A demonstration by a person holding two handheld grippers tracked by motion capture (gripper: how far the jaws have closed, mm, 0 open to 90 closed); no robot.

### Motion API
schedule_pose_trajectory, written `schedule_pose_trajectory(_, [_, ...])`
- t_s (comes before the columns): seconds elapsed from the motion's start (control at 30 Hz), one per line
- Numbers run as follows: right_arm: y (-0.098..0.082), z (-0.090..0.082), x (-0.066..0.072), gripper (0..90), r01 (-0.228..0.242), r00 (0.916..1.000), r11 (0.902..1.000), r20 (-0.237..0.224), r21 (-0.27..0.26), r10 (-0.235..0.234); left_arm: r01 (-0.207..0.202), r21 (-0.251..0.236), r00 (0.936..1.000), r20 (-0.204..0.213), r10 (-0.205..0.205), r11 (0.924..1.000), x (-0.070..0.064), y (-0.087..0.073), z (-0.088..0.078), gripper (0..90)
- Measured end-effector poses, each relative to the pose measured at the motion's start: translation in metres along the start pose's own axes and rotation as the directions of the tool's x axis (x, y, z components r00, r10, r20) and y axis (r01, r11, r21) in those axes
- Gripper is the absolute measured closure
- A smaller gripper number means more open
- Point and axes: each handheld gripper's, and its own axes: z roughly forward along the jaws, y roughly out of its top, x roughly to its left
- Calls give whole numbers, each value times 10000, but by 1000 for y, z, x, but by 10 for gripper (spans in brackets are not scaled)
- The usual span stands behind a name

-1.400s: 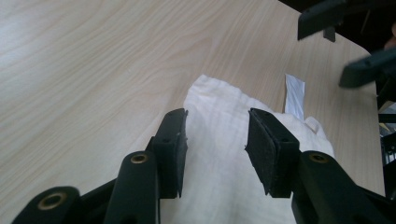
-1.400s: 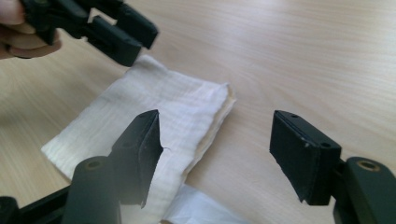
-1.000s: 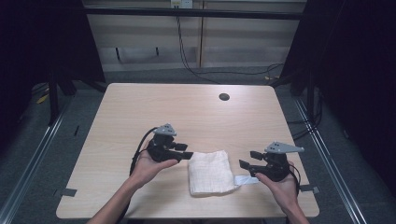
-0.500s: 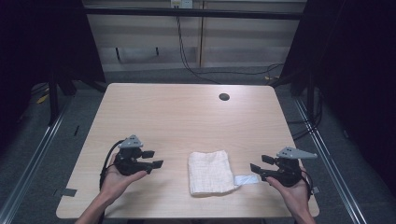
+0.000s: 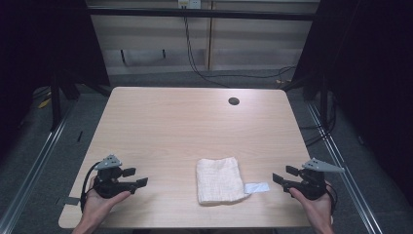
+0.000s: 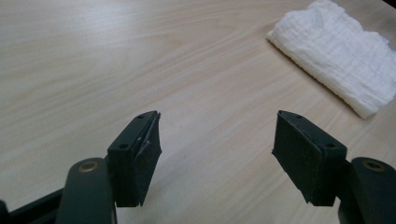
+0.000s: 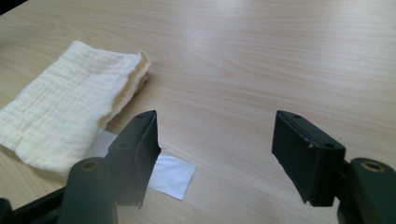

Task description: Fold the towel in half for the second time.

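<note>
Folded cloth (image 5: 218, 180) on table (image 5: 185, 126), white label (image 5: 256, 187) beside; both claws spread, empty.

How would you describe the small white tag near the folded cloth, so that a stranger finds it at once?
Start at the wooden table and go to its near edge, where a folded cream cloth lies. The tag sticks out from the cloth's lower corner, toward the right gripper. Unlike the ribbed, thick cloth, it is flat, smooth, pure white and rectangular.
</note>
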Motion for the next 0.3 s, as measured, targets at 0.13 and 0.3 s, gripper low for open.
schedule_pose_trajectory(0.13, [-5,-2,-5,310,-119,9995,9999,304,-25,119,203,-334,9996,-182,-209,9992,7,-1,-6,309])
schedule_pose_trajectory(0.3, [-9,1,-10,285,-142,9986,9998,512,115,136,250,-283,9991,-331,-260,9993,7,0,-3,314])
